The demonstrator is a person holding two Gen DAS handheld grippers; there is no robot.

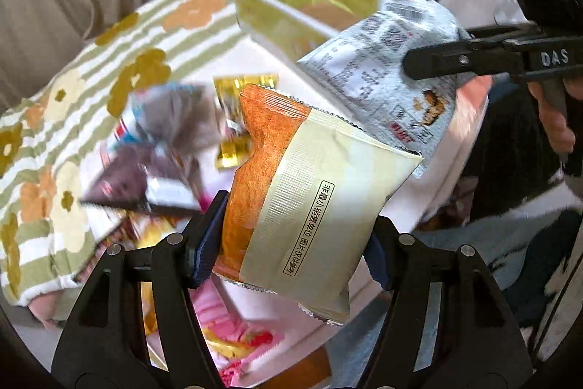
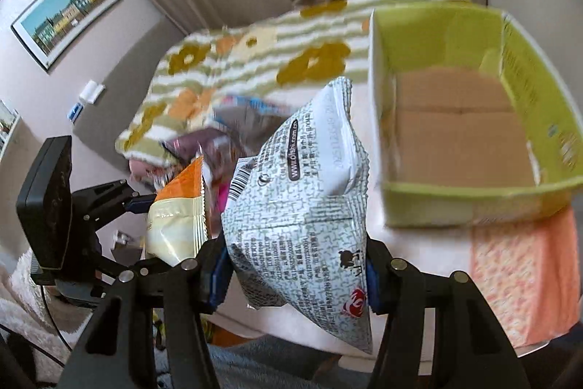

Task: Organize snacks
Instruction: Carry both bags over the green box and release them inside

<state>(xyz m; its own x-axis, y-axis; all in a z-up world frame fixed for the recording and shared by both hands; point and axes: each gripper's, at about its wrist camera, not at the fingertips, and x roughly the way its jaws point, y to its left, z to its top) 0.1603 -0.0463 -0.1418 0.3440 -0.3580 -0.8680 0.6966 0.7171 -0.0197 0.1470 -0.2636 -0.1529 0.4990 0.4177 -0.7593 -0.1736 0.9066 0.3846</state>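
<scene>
Snack packets are pinched in both my tongs, held up above the counter (image 2: 419, 265).

My left tongs (image 1: 291, 243) are pinching the orange-and-cream packet (image 1: 302, 199) by its lower sides, blue pads (image 1: 206, 243) pressed into the wrapper, and it tilts up to the right. My right tongs (image 2: 295, 272) are clamped on the grey printed packet (image 2: 302, 206), which rises between the fingers with its sealed top edge pointing up. In the left wrist view the two packets overlap, the grey one behind the orange one. The green cardboard box (image 2: 473, 203) sits on the counter just right of the grey packet, open on top. More loose snacks (image 1: 160, 148) lie blurred in a heap beside a green striped flower-print cloth (image 1: 91, 90).
</scene>
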